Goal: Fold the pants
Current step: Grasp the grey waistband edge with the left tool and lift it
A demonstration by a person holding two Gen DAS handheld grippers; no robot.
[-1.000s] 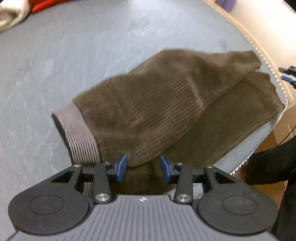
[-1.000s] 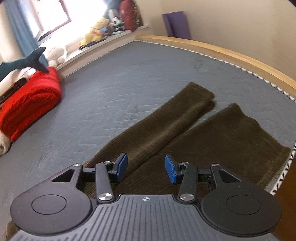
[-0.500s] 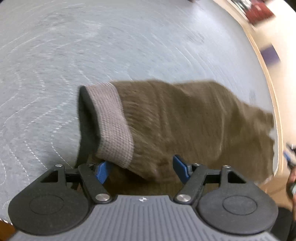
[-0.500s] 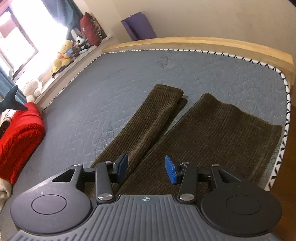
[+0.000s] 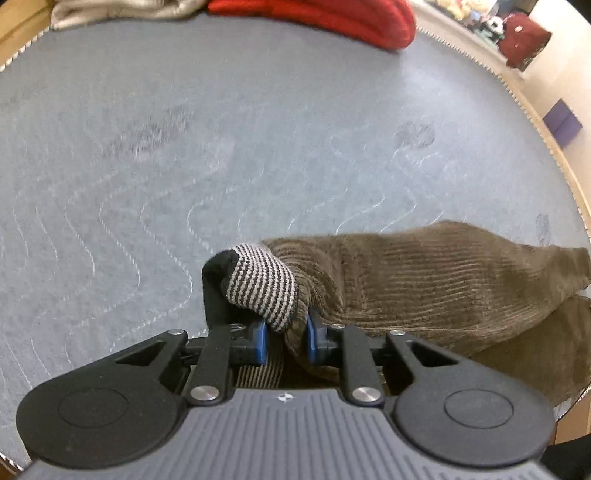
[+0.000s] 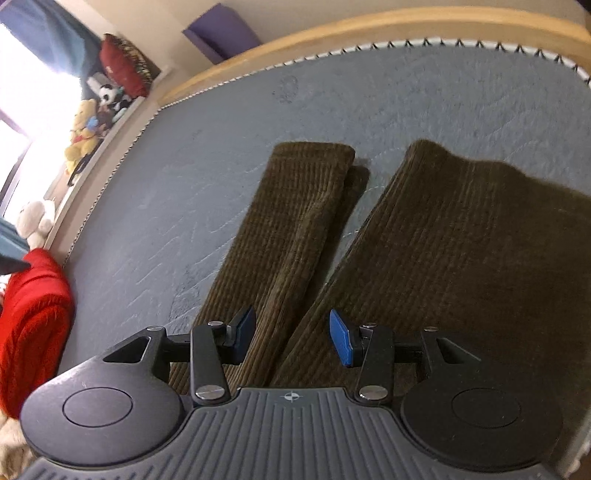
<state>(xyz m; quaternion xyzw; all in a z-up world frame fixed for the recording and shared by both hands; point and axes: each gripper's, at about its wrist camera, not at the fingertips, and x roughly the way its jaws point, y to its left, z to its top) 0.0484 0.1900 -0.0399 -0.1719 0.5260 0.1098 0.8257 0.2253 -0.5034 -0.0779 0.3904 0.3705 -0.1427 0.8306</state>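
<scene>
The striped waistband point(image 5: 263, 286) of the pants point(image 5: 436, 280), at the bed's point(image 5: 184, 147) near edge, has now been clamped by the left tool point(image 5: 283, 341), starting the fold; right tool point(image 6: 292, 334) is held wide above the legs.

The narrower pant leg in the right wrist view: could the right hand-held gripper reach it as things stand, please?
Probably yes: the right hand-held gripper is open above the pant leg, with nothing between them.

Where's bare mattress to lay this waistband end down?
Bare grey mattress runs from the waistband in the left tongs up to the red blanket. Beyond the leg ends it is bare to the wooden frame. The edge under the pants is crowded.
</scene>
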